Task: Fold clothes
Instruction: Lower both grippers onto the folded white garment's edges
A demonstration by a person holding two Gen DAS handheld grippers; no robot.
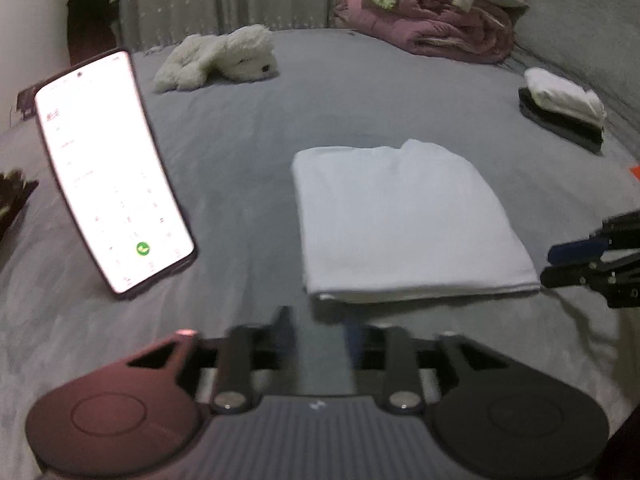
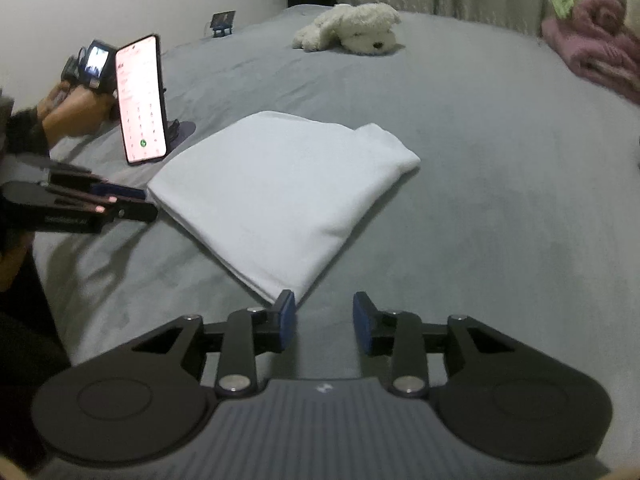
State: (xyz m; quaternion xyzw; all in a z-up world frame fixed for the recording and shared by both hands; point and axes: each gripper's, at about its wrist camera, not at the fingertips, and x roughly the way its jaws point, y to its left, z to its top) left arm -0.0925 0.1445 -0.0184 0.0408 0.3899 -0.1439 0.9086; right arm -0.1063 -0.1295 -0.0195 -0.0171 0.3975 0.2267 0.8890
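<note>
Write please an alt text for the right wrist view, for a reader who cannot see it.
A folded white garment lies on a grey bed, just ahead of the open right gripper. The left gripper is at its left edge, with a lit phone standing behind and a white plush dog farther back.

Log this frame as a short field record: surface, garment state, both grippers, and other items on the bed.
surface: grey bed cover
garment: white cloth, folded into a flat rectangle, lying free on the cover
left gripper: fingers apart, holding nothing, just short of the cloth's near edge
right gripper: fingers apart, holding nothing, at a corner of the cloth
phone: propped upright left of the cloth, screen lit
plush toy: white, lying beyond the cloth
bedding pile: pink blanket, far right
folded stack: white on dark, right
</note>
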